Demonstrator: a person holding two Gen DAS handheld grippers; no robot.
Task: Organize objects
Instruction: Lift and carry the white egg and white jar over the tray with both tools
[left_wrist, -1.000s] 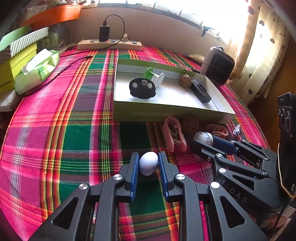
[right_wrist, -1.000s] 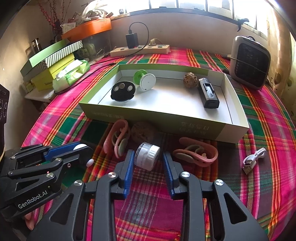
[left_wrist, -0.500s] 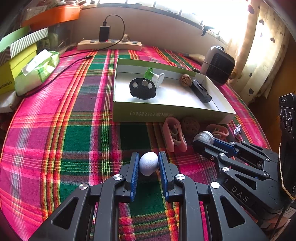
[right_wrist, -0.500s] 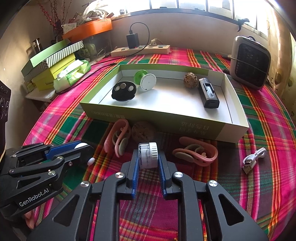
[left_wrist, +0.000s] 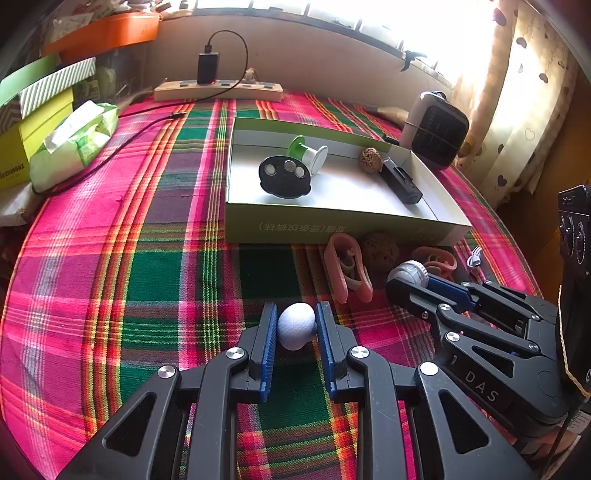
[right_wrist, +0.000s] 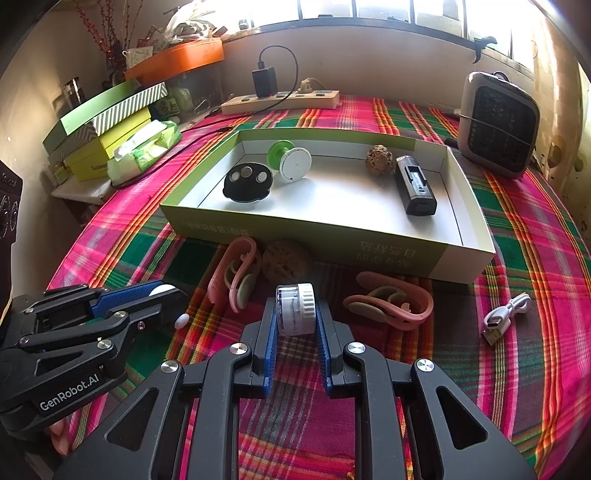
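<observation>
Looks like we're at the pick-up step: the left gripper (left_wrist: 296, 326) has its jaws clamped on a small egg (left_wrist: 296, 325), and the right gripper (right_wrist: 295, 314) has its jaws pinched on a little jar (right_wrist: 294, 309), both down at the near side of the table (left_wrist: 110, 258). My guess for the next move is lifting both clear and carrying them over the near wall of the box (right_wrist: 332, 240) to drop them in with the stuff already inside. Table's got a loud pink-and-green plaid cloth (right_wrist: 535, 258), with a sunny window (right_wrist: 406, 11) and a power strip (right_wrist: 280, 100) at the far end.
</observation>
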